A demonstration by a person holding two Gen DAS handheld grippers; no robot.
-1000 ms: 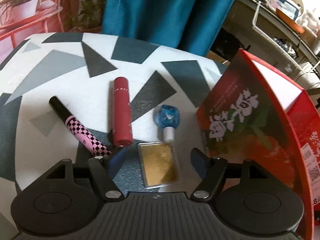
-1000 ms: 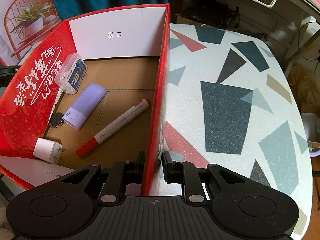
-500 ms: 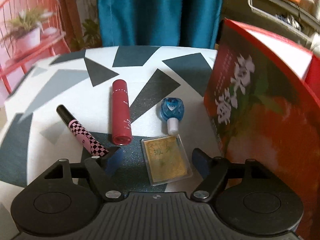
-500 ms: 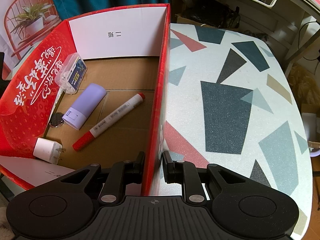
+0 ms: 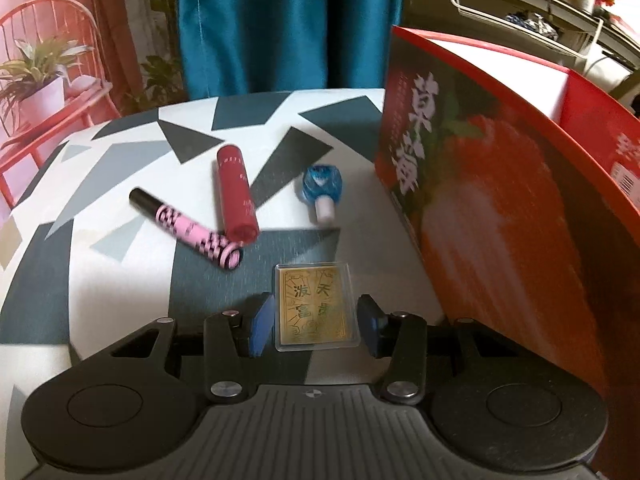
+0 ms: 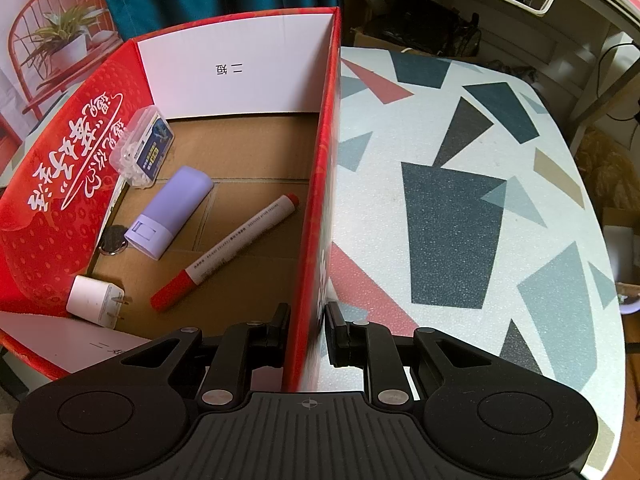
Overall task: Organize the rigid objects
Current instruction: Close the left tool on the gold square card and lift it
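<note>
1. Gold card in its clear case (image 5: 315, 307) lies flat on the table (image 5: 120, 280), near the red box's (image 5: 500, 216) outer wall.
2. Left gripper (image 5: 314, 330) straddles the card's near end; jaws have just been closing, pads at its long edges, not yet pressing.
3. Card's long axis runs straight away from the gripper.
4. Right gripper (image 6: 306, 334) is clamped on the box's right wall (image 6: 320, 184), so the left takes it.
</note>
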